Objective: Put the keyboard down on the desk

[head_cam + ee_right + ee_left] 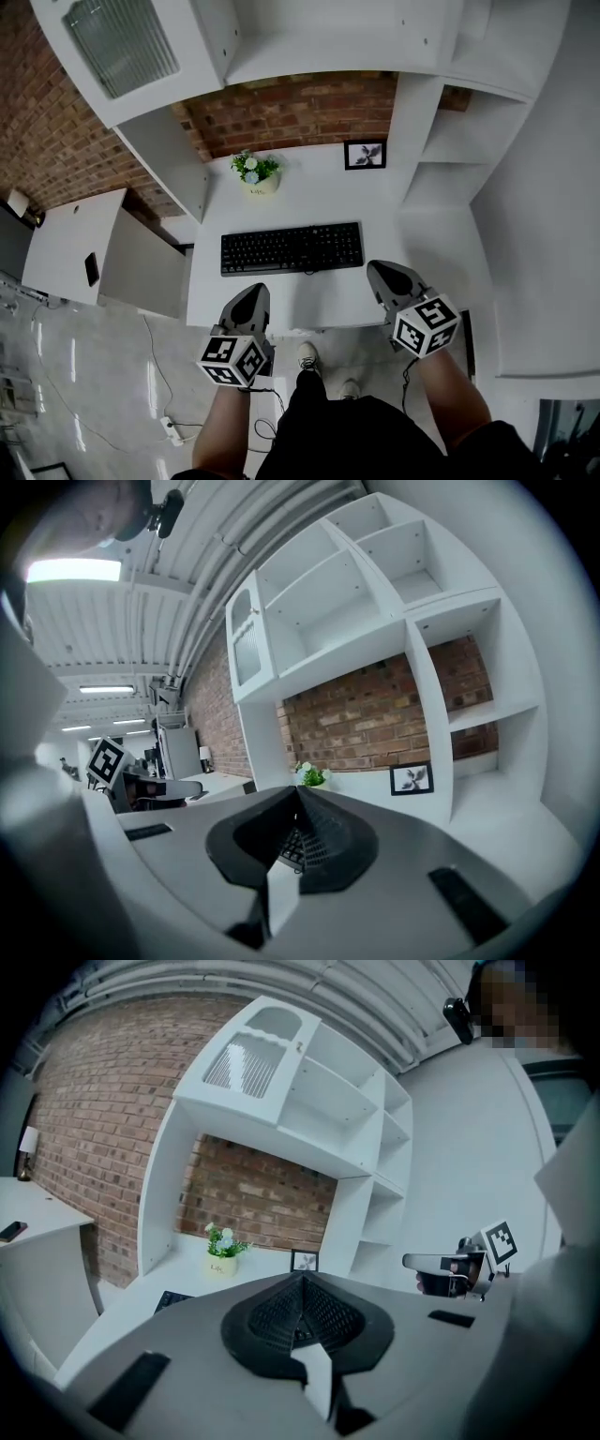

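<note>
The black keyboard (292,248) lies flat on the white desk (281,295), parallel to its front edge. My left gripper (253,289) hovers at the desk's front edge, just below the keyboard's left end, jaws shut with nothing between them. On the other side, my right gripper (378,268) is shut and empty, close to the keyboard's right end but apart from it. In the left gripper view the jaws meet at the left gripper (302,1279), and a corner of the keyboard (171,1299) shows at the left. The right gripper (295,794) is closed in its own view, above the keys of the keyboard (292,849).
A small potted plant (255,172) and a framed picture (365,154) stand at the desk's back against the brick wall. White shelves rise on both sides. A lower side desk (66,234) with a dark phone (91,268) is at the left. A power strip (170,429) lies on the floor.
</note>
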